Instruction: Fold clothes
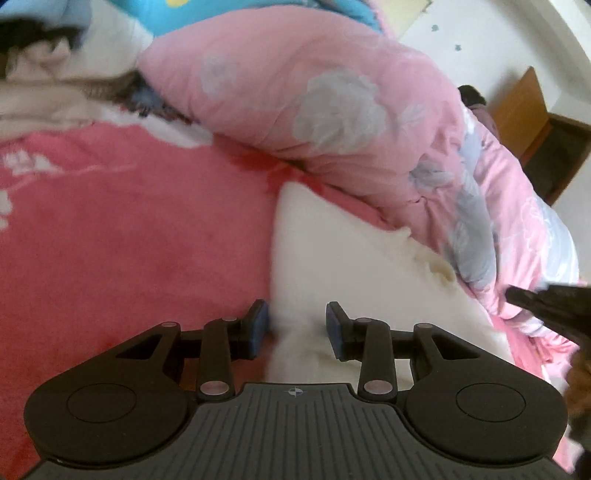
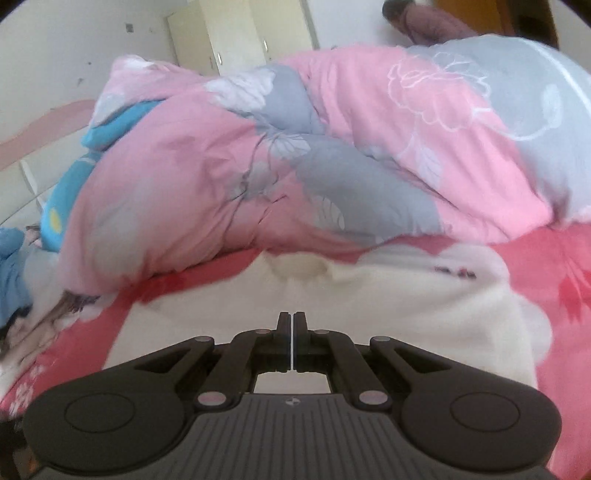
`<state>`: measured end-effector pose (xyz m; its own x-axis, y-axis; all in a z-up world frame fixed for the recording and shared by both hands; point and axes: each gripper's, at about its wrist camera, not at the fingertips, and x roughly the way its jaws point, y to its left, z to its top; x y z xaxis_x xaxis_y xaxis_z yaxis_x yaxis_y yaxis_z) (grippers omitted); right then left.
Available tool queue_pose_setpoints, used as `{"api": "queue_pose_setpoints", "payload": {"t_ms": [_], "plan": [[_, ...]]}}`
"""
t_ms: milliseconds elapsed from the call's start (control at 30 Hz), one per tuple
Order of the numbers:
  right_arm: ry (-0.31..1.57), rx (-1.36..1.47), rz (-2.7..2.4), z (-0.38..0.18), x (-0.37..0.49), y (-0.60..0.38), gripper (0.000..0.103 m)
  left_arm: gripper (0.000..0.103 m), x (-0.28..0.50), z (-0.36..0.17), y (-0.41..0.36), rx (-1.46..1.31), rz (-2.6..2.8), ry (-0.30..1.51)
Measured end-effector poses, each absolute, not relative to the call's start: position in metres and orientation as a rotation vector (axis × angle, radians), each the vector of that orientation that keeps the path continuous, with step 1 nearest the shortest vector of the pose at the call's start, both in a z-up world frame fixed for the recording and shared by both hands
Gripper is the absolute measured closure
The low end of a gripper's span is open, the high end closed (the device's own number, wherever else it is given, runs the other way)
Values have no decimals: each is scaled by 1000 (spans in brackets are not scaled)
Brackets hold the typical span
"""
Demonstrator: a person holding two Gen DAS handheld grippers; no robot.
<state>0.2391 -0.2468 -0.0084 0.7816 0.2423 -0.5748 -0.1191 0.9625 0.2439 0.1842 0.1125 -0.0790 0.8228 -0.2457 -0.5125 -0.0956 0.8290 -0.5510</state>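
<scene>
A fluffy white garment (image 1: 354, 266) lies on the pink fleece blanket (image 1: 129, 229), with its collar opening (image 2: 299, 267) toward the heaped quilt. My left gripper (image 1: 296, 326) sits at the garment's near left edge. Its blue pads (image 1: 258, 325) stand partly apart and press a raised fold of the white fabric. My right gripper (image 2: 291, 332) hovers over the garment (image 2: 369, 314) with its fingers shut together and nothing held between them. It also shows as a dark blurred shape, the right gripper (image 1: 546, 306), at the right edge of the left wrist view.
A bulky pink and grey flowered quilt (image 2: 295, 166) is heaped along the far side, with blue bedding (image 2: 62, 199) behind it. More crumpled clothes (image 1: 44, 92) lie at the far left. A wooden door (image 1: 524, 110) and cream cupboards (image 2: 240, 33) stand by the walls.
</scene>
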Motion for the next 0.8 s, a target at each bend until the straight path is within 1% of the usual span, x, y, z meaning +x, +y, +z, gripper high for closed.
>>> {"api": "queue_pose_setpoints", "payload": {"t_ms": [67, 200, 267, 400, 533, 633, 800], "plan": [[682, 239, 171, -13, 270, -243, 103, 69, 180, -73, 117, -592, -64, 584], [718, 351, 120, -32, 323, -250, 103, 68, 178, -39, 119, -501, -18, 454], [719, 401, 114, -41, 340, -258, 103, 68, 193, -23, 115, -479, -56, 455], [752, 377, 83, -58, 380, -261, 103, 68, 262, -5, 73, -404, -183, 592], [837, 424, 97, -79, 412, -263, 103, 68, 332, -14, 41, -374, -241, 720], [887, 434, 184, -86, 416, -264, 103, 68, 360, -18, 25, -290, -203, 721], [881, 272, 356, -83, 388, -259, 103, 68, 403, -26, 14, -256, -202, 729]]}}
